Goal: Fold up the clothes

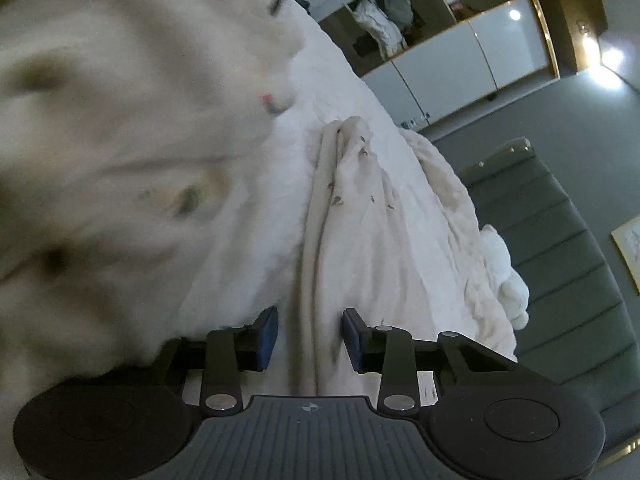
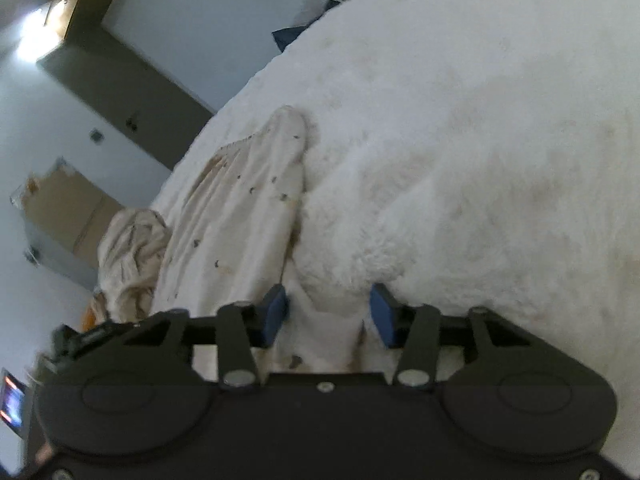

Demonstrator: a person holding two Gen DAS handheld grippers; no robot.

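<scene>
A cream garment with small dark prints (image 1: 352, 216) lies stretched along a white fluffy bedcover (image 1: 280, 176). My left gripper (image 1: 310, 330) is open, its blue pads either side of a fold of that garment, low over it. In the right wrist view the same printed garment (image 2: 240, 216) runs away from my right gripper (image 2: 328, 312), which is open over the garment's near end and the bedcover (image 2: 460, 140). A blurred white fluffy mass (image 1: 112, 140) fills the left of the left wrist view, close to the lens.
A second crumpled cream cloth (image 2: 132, 256) lies at the bed's edge beside the garment. A grey padded bench (image 1: 560, 264) stands along the bed. An open wardrobe with hanging clothes (image 1: 384, 28) and white doors (image 1: 480, 60) is at the back. Cardboard boxes (image 2: 68, 208) stand by the wall.
</scene>
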